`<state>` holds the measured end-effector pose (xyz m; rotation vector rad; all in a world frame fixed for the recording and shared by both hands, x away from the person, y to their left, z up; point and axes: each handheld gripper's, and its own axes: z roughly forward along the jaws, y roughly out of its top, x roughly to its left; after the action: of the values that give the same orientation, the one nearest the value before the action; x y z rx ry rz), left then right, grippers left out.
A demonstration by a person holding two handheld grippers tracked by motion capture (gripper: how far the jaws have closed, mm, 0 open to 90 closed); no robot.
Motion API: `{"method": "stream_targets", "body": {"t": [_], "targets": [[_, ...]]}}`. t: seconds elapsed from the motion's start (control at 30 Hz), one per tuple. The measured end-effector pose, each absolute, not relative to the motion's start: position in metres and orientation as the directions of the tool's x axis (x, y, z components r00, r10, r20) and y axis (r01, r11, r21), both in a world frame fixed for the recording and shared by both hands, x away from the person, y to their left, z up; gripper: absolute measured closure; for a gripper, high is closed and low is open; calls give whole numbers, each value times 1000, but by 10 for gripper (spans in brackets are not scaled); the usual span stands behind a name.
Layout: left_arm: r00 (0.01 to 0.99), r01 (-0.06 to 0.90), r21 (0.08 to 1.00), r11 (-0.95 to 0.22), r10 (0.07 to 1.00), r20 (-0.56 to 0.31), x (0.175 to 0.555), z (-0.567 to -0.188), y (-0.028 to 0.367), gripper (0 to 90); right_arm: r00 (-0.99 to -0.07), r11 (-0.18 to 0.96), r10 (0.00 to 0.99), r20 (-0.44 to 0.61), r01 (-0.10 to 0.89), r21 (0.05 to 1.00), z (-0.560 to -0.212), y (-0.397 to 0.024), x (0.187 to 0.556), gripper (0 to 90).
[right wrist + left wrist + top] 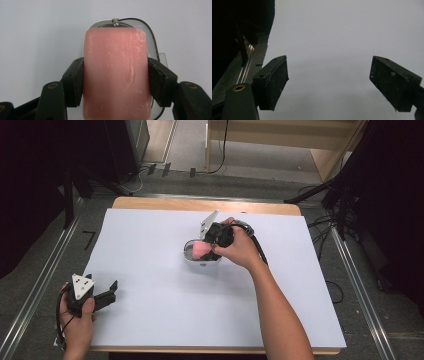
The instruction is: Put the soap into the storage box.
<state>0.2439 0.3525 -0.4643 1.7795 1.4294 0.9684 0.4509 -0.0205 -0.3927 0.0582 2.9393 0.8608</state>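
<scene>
Soap sits clamped in the right gripper above the dish mid-table; next, lower and release. Left gripper gapes empty.

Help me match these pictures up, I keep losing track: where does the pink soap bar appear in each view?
High view: the pink soap bar sits mid-table in the right gripper, over a clear dish.
Left gripper view: open jaws over bare white table sheet, no soap here.
Right gripper view: soap centre frame, clamped between both jaws.
Shared landmark: the white table sheet.
</scene>
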Motion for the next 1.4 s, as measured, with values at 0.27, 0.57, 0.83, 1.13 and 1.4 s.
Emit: {"method": "stream_targets", "body": {"t": [0.27,0.57,0.83,1.13,1.4], "targets": [[134,500,844,-196,980,148,244,-464,353,160,-997,843,58,-51,21,537,-395,-17,455,387],[134,502,842,-198,980,150,244,-464,353,160,-997,837,62,-51,24,547,-398,-18,459,387],[135,505,840,-200,979,152,244,-464,353,160,-997,837,61,-52,23,547,-398,-18,459,387],[135,505,840,-200,979,152,244,-464,353,160,-997,828,70,-35,38,560,-400,-19,460,385],[136,503,841,-199,979,151,244,-464,353,160,-996,780,85,15,76,621,-395,-27,461,395]]}}
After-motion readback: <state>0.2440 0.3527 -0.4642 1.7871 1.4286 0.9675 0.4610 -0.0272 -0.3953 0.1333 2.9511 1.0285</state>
